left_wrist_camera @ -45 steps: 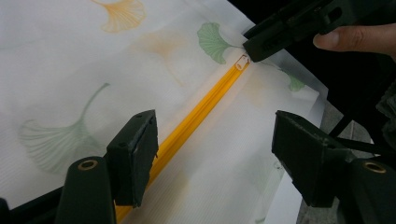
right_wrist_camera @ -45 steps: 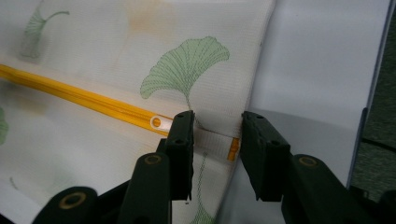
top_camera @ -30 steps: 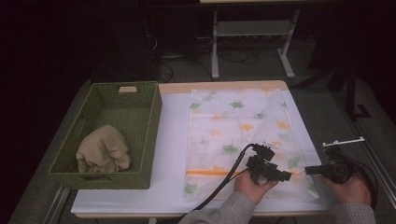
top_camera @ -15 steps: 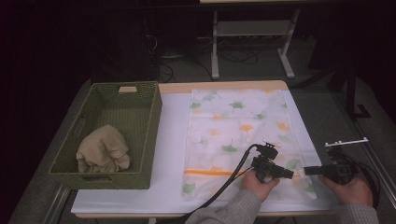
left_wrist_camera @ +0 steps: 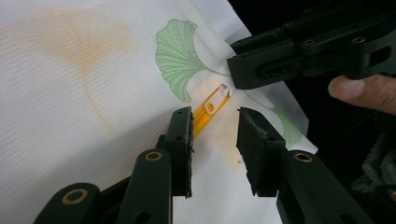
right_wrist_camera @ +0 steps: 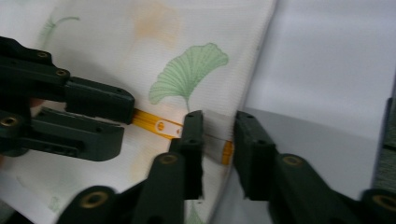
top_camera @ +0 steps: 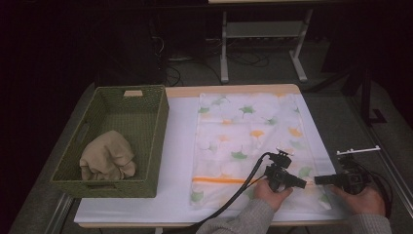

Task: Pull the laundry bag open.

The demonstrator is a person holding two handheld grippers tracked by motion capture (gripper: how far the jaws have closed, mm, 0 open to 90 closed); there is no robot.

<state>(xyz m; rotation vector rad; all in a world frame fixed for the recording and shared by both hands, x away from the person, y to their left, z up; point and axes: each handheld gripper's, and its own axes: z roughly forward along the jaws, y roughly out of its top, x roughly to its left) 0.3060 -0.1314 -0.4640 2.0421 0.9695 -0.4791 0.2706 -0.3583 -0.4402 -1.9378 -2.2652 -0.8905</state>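
We work at the near right corner of the mesh laundry bag [top_camera: 248, 141], which lies flat on the white surface [top_camera: 178, 146] beside the green basket [top_camera: 114, 141] that holds a beige cloth [top_camera: 107, 158]. Our left gripper [left_wrist_camera: 215, 135] has just been closing; its jaws stand partly apart just short of the zipper pull [left_wrist_camera: 215, 99], touching nothing, so the tab can be caught next. Our right gripper [right_wrist_camera: 219, 140] sits partly open astride the bag's edge at the end of the orange zipper [right_wrist_camera: 156, 125]; whether it pinches the fabric we cannot tell. Likely it steadies that corner so the zipper slides without bunching.
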